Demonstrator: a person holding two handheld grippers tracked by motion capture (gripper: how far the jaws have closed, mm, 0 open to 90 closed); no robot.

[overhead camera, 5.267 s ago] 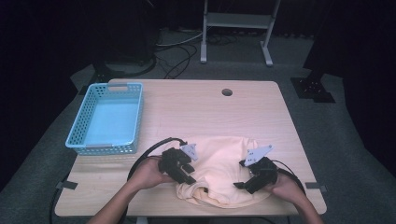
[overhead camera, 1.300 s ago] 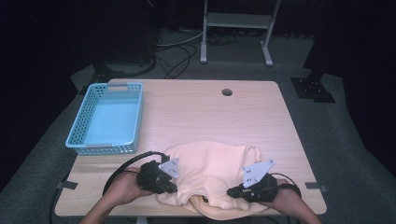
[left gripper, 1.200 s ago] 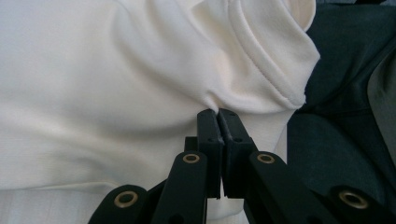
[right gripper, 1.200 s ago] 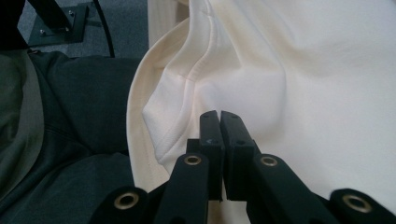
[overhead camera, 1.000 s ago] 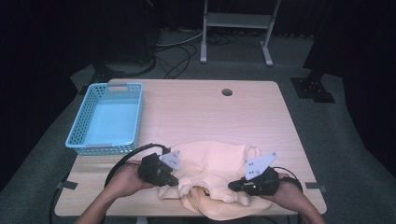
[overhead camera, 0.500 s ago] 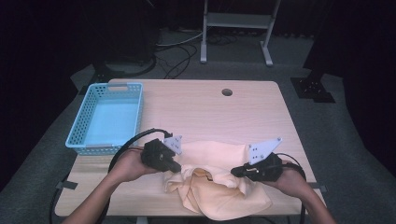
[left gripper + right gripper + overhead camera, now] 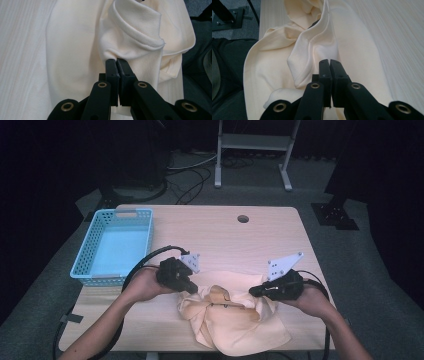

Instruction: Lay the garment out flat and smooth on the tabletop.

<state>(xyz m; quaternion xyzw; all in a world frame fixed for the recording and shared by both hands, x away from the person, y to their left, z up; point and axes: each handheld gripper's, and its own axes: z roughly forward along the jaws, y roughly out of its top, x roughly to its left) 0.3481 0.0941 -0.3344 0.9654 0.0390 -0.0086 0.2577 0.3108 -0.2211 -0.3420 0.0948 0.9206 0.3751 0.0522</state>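
Cream shirt (image 7: 235,317), crumpled, at the near edge of the wooden table (image 7: 220,235), a little right of centre; its lower part spreads flat on the tabletop and reaches the table's front edge, while its upper part is gathered into folds between the two grippers; a ribbed collar fold (image 7: 140,27) shows in the left gripper view, curling above the jaws.

Left gripper (image 7: 192,289), held in the person's left hand (image 7: 142,285); jaws pressed together on a pinch of the shirt's left edge; in the left gripper view (image 7: 117,63) the cloth bunches right at the jaw tips. Right gripper (image 7: 252,292), held in the right hand (image 7: 312,297); jaws likewise closed on a fold of the shirt's right side; in the right gripper view (image 7: 329,65) the cloth (image 7: 312,50) rises in a ridge from the tips. The two grippers point toward each other, well apart, with the gathered cloth between them; each carries a grey three-cornered plate and a trailing black cable.

Blue plastic basket (image 7: 87,270) on the table's left side, apart from the shirt; a round hole (image 7: 243,218) near the table's far edge; a metal stand (image 7: 252,142) on the floor beyond.
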